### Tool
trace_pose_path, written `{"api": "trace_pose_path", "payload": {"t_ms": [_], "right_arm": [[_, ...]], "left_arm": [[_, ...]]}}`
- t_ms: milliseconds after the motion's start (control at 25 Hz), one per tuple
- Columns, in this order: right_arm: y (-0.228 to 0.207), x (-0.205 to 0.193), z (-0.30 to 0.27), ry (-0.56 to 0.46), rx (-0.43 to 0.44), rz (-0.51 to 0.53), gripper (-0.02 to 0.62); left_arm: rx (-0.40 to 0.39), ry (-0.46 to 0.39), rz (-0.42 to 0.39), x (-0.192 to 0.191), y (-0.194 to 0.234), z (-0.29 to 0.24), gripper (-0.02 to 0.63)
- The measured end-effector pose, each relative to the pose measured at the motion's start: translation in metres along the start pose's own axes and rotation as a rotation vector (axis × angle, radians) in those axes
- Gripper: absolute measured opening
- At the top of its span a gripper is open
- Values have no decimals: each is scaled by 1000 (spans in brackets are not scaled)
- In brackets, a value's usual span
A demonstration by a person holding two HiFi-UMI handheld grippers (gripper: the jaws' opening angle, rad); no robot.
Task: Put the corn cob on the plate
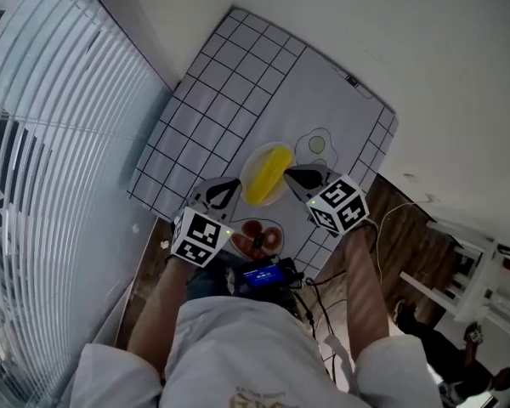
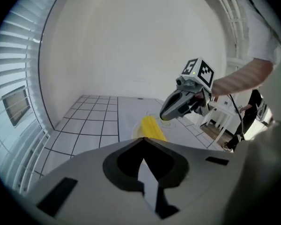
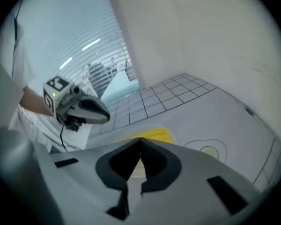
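Corn cob (image 1: 268, 175) is already laid on the plate (image 1: 253, 156). Left gripper (image 1: 223, 192) and right gripper (image 1: 302, 177) are clamped closed, nothing held. They're best drawn clear without the plate being nudged.

My two grippers look alike. The left gripper (image 1: 235, 184) and the right gripper (image 1: 292, 174) each have a pale grey, beak-shaped shell with a dark cut-out behind the tips. Each carries a white cube with black square markers, the left cube (image 1: 198, 236) and the right cube (image 1: 340, 205), and a small green light glows at one corner of each. The person I work through wears a white short-sleeved shirt (image 1: 238, 347) with faint print low on the front. A small dark device (image 1: 263, 274) with a lit blue screen hangs in front of the body, trailing thin black and white cables (image 1: 320, 306).
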State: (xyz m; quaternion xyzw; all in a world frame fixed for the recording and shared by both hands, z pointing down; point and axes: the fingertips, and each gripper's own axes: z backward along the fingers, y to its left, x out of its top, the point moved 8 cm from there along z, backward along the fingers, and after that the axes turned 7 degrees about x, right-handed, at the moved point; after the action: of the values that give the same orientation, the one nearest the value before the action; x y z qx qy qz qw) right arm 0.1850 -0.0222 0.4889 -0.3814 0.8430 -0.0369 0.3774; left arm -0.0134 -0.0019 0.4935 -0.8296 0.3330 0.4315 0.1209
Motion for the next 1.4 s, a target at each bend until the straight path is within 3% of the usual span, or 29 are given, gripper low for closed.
{"api": "trace_pose_path", "payload": {"t_ms": [160,280,440,600,680,880,1000,1120,1240,1400], "right_arm": [[13,2,7,-285,54,-206,7],[21,-5,10,-394,79,-298,6],[36,-6,22,-435,-15,-247,8],[54,5,57,-609,-165,-201,8],[64,9,73,-661,-159,-182,6],[88,9,99,-683,-128,-145,8],[107,15,126,-850,-155,-138,8],[130,35,167,-1021,-258,-31,8],[143,48,183,-1010,-339,63,8],[146,41,198,-1025,-432,21,8]], "left_arm": [[-11,-35,60,-1,7,8,8],[-22,-58,97,0,6,12,8],[-28,-111,54,12,1,21,8],[-2,-184,26,28,0,38,8],[37,-229,0,39,1,48,8],[75,-342,-12,67,3,79,8],[84,-394,-46,81,3,97,8],[76,-448,-63,102,1,116,8],[77,-489,-26,116,3,133,8],[70,-544,-51,131,-5,142,8]]}}
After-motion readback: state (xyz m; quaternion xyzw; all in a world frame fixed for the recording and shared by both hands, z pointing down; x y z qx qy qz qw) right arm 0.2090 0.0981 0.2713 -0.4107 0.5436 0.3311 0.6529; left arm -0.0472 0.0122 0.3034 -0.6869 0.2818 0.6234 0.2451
